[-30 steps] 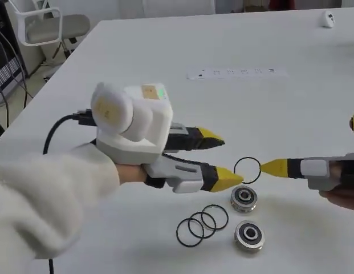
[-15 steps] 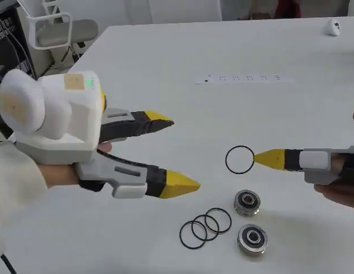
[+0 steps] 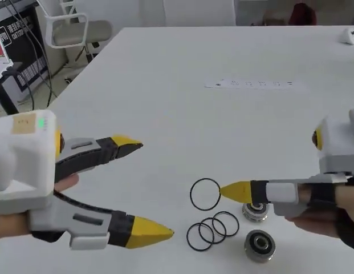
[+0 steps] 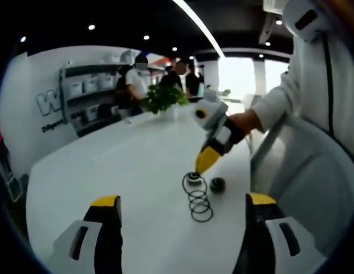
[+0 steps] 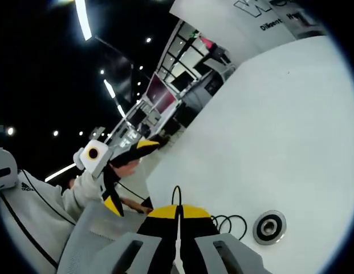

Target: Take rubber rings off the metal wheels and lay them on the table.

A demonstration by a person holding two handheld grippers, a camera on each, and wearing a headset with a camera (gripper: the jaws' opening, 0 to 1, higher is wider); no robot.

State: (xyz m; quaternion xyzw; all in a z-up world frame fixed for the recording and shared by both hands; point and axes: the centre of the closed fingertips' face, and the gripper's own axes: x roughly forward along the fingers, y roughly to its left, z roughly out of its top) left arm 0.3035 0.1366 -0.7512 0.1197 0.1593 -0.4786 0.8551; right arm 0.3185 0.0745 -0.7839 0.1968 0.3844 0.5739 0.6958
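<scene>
Head view: L gripper (image 3: 144,187) fingers spread wide, nothing betw. them. R gripper (image 3: 231,191) fingertips pinched shut on one rubber ring (image 3: 191,194), which sticks out past them. Three loose rings (image 3: 212,228) lie on table (image 3: 182,85) just below R tips, two metal wheels (image 3: 260,246) beside them. L gripper view: own fingers apart, rings and wheels ahead. R gripper view: fingers together, ring edge pokes up betw. tips, one wheel near.
</scene>
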